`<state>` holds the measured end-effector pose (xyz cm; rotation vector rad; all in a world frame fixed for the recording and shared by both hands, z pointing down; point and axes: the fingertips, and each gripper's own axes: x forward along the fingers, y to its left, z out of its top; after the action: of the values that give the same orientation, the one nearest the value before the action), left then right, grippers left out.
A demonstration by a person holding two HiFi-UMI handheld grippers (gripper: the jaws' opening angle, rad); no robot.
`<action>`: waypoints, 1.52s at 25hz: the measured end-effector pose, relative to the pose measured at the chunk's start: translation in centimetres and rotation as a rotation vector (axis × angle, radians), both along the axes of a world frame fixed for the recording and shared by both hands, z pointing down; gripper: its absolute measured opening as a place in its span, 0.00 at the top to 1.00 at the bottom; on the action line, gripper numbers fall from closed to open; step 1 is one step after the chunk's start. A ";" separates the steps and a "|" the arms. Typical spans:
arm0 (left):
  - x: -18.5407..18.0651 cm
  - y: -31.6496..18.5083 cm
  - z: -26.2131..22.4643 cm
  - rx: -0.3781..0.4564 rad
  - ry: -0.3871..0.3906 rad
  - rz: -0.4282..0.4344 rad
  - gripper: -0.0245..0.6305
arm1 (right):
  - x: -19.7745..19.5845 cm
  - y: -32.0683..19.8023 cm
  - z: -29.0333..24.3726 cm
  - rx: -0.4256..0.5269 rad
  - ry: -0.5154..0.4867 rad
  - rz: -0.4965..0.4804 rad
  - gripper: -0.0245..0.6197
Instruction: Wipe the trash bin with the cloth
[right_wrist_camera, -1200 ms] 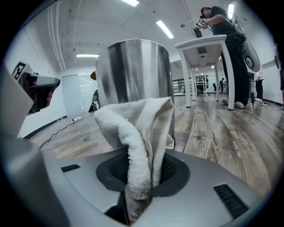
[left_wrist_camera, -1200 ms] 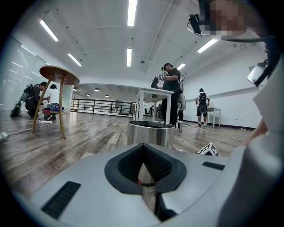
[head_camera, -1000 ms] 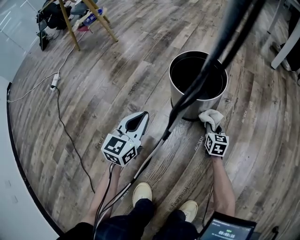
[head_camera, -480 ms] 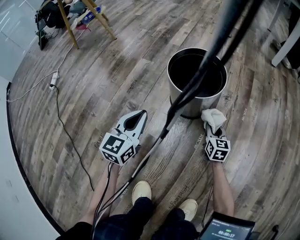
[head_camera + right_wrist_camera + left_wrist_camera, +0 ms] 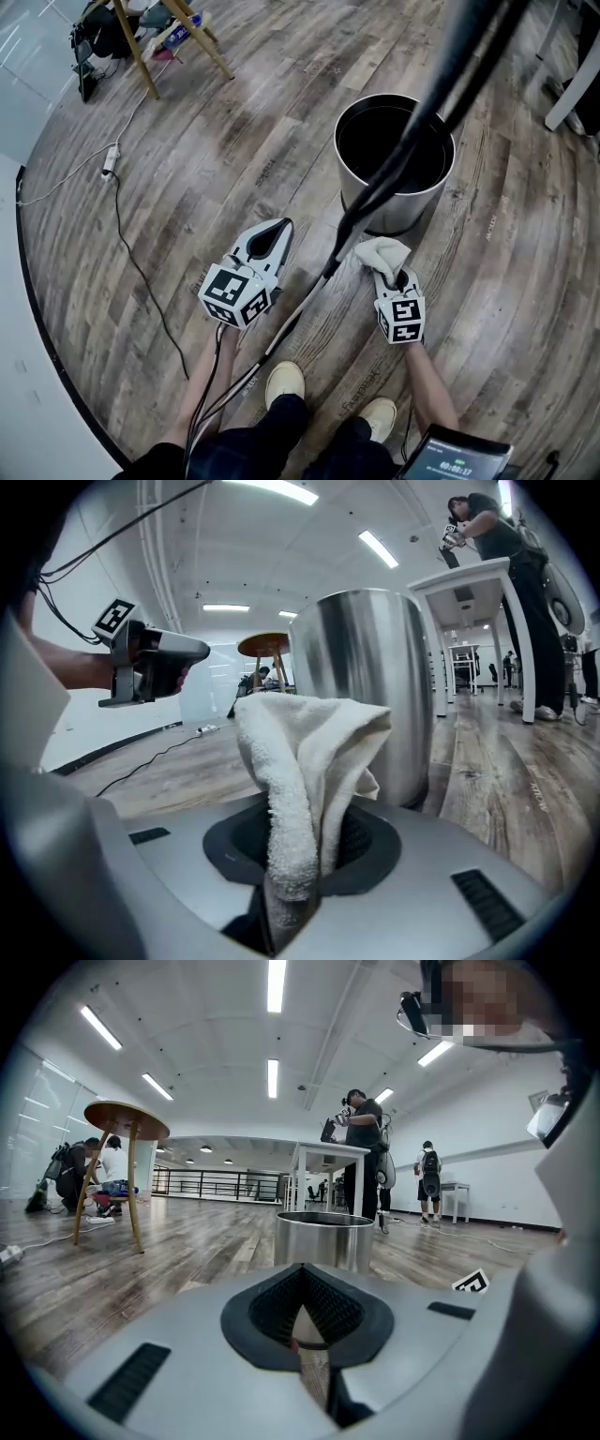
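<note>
Floor [image 5: 216, 159] open around trash bin [image 5: 417, 202]; cable [image 5: 349, 228] crosses front.

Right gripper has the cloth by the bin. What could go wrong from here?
1. The bin stands free on the floor, and the left gripper, shut and empty, is off to the side. A wiping push could slide or tip it.
2. The right gripper pinches only a bunched part of the cloth. Most of it flops loose and may drag out.
3. The dark cable hangs across the bin and could snag.
</note>
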<state>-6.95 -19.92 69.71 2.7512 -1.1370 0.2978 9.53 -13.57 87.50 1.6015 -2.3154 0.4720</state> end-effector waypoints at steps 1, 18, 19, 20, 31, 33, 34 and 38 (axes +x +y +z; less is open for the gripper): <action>-0.1 -0.1 -0.1 0.003 -0.003 -0.003 0.97 | -1.1 -0.2 0.0 -0.001 -0.007 -0.016 0.82; -1.5 -1.0 0.5 -0.007 0.006 -0.038 0.97 | -11.3 -7.2 1.2 -0.055 0.035 -0.175 0.82; -1.5 -1.0 0.5 -0.008 0.008 -0.037 0.97 | -10.9 -7.6 1.6 -0.065 0.044 -0.165 0.82; -1.4 -1.0 0.6 -0.009 0.011 -0.036 0.97 | -10.5 -7.9 1.9 -0.073 0.055 -0.153 0.82; -0.9 -1.2 0.7 -0.010 0.012 -0.012 0.97 | -6.1 -9.5 3.9 -0.156 0.100 -0.061 0.82; -0.6 -1.1 0.5 -0.008 0.014 -0.009 0.97 | -5.4 -9.1 4.0 -0.162 0.095 -0.051 0.82; -0.6 -1.1 0.4 -0.006 0.015 -0.008 0.97 | -4.9 -8.9 4.1 -0.163 0.096 -0.046 0.82; -0.3 -0.9 0.0 0.000 0.015 -0.005 0.97 | -2.8 -7.6 4.5 -0.162 0.083 -0.016 0.82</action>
<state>-7.27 -20.78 69.75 2.7454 -1.1392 0.2761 6.69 -21.17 92.03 1.4974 -2.1680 0.5626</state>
